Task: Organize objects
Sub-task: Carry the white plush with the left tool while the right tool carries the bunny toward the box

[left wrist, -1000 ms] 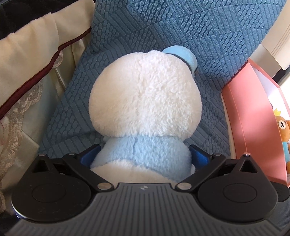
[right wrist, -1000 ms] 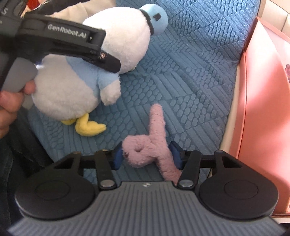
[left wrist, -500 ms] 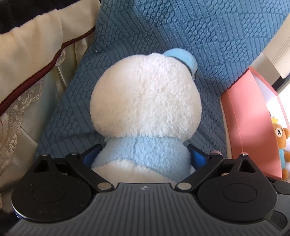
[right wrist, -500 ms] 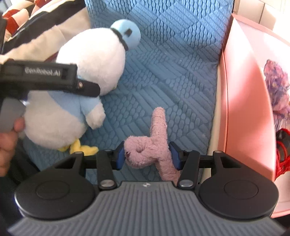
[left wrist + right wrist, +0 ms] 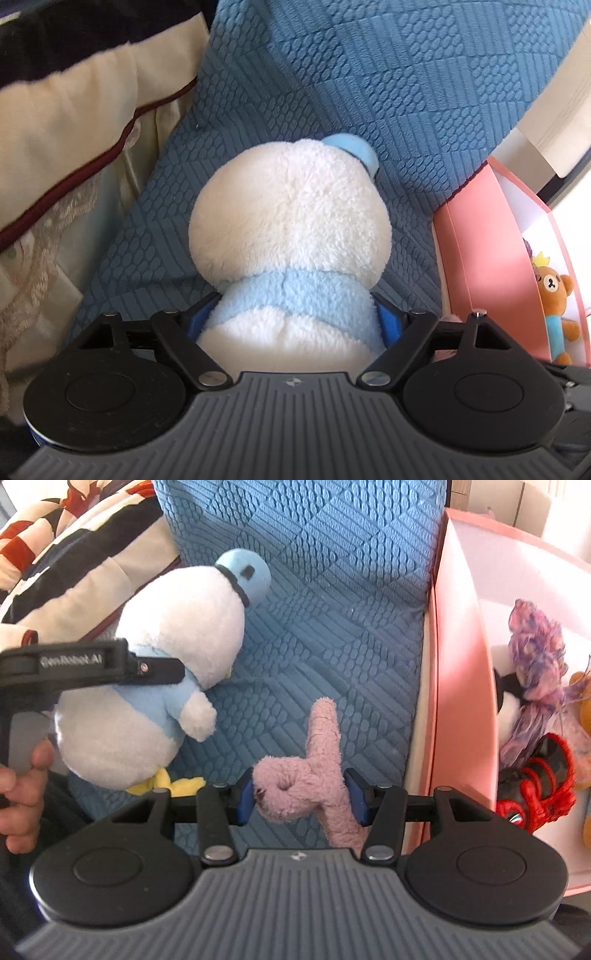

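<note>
White-and-blue duck plush [image 5: 290, 236] and pink plush [image 5: 314, 775], both held above blue cover.

Left gripper [image 5: 291, 321] is closing around a plush body; right gripper [image 5: 301, 797] clamps another.

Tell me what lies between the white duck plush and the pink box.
In the right wrist view, the pink plush in the right gripper sits between white duck plush and pink box, above blue cushion.

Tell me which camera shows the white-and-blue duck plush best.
The right wrist view: the duck plush shows side-on there, with blue cap, wing and yellow feet, lying on the blue cover. The left wrist view gives only the back of its head and blue collar between the closing jaws.
</note>
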Demonstrator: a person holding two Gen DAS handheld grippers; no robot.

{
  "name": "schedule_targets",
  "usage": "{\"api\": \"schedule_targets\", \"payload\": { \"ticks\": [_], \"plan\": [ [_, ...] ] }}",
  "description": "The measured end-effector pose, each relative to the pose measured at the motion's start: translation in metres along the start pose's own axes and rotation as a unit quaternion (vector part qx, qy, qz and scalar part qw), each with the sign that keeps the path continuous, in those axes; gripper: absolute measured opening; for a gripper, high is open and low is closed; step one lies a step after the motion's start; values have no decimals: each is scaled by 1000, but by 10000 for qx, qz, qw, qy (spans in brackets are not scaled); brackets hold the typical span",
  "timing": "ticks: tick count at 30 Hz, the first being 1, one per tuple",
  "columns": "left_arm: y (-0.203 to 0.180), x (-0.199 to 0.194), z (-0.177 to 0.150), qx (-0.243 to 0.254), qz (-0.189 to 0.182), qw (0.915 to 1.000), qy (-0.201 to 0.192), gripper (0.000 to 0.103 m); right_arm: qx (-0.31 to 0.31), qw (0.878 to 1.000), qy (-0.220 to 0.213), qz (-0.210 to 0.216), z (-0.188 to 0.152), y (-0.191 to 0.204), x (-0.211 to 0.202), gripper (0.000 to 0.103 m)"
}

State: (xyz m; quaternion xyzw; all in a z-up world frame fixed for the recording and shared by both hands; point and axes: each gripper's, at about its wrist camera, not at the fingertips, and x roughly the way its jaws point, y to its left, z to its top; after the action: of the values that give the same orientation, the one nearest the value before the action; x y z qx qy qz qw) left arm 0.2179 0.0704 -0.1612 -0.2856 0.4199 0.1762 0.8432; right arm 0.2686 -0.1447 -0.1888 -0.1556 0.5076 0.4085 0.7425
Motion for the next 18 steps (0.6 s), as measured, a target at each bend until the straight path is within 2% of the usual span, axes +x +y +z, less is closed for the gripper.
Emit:
{"api": "schedule_targets", "payload": {
  "ticks": [6, 11, 18],
  "plan": [
    [-9, -7, 1, 24, -58, 10000, -48, 84, 7, 10000, -25, 66, 8, -3, -9, 53],
    [-13, -14, 4, -217, -353, 9991, -4, 82, 24, 9998, -157, 82, 15, -9, -24, 53],
    [-23, -31, 11, -398, -555, 9976, -135, 82, 62, 9995, -311, 80, 23, -22, -47, 53]
  ]
}}
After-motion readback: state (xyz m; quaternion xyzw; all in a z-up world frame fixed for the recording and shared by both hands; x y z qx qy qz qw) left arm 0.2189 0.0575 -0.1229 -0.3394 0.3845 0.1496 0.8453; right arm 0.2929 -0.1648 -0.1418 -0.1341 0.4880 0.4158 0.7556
